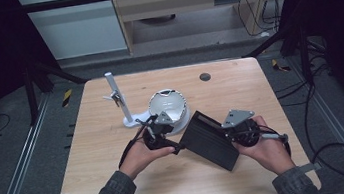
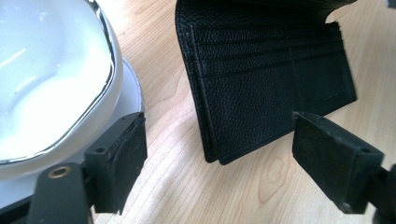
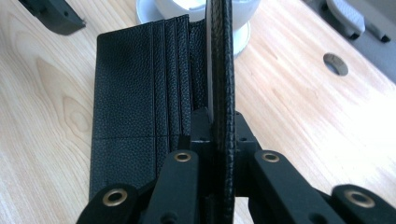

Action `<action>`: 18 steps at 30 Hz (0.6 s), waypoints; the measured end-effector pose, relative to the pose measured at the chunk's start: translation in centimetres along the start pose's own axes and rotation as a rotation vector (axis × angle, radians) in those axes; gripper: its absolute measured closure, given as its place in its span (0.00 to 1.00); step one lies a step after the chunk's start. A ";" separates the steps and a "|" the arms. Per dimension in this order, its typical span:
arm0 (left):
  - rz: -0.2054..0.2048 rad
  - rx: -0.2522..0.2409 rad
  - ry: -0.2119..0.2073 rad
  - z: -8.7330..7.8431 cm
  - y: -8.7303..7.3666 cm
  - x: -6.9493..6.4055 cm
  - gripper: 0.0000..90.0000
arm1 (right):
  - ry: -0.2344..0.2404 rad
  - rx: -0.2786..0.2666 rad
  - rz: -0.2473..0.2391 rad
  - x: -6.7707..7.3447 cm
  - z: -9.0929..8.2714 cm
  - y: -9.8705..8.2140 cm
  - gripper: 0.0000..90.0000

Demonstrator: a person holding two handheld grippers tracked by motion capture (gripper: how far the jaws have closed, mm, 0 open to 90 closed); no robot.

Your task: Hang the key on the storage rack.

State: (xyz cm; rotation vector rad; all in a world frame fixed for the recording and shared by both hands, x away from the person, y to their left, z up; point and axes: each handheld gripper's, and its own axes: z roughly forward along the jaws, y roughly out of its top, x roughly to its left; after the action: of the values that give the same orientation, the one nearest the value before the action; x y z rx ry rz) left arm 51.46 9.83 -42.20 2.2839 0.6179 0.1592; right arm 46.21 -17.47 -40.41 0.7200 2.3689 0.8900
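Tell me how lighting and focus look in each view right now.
High view: dim, dark surroundings, wallet a flat black shape. Left gripper view: bright, glare on the white bowl, near jaws soft. Right gripper view: evenly lit, leather grain sharp, table edge blurred.

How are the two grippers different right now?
The right gripper is shut on the flap of the black wallet, lifting it open; the left gripper is open and holds nothing. The left gripper sits beside the white bowl, while the right gripper is at the wallet's far side. Both have black jaws.
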 end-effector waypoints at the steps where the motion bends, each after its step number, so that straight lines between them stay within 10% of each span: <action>1: 0.004 -0.007 -0.003 0.0 0.1 0.0 0.19 | -0.001 -0.006 -0.001 -0.1 -0.1 0.0 0.93; 18: 0.051 -0.059 0.006 -1.9 1.8 -0.3 0.16 | 0.005 -0.170 0.013 -0.4 -2.0 0.2 0.93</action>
State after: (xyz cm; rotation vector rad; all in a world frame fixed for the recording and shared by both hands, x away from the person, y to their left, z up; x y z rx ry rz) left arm 51.31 9.88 -39.57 2.2441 0.5510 0.2063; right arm 45.34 -18.53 -38.84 0.6664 2.2617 1.0846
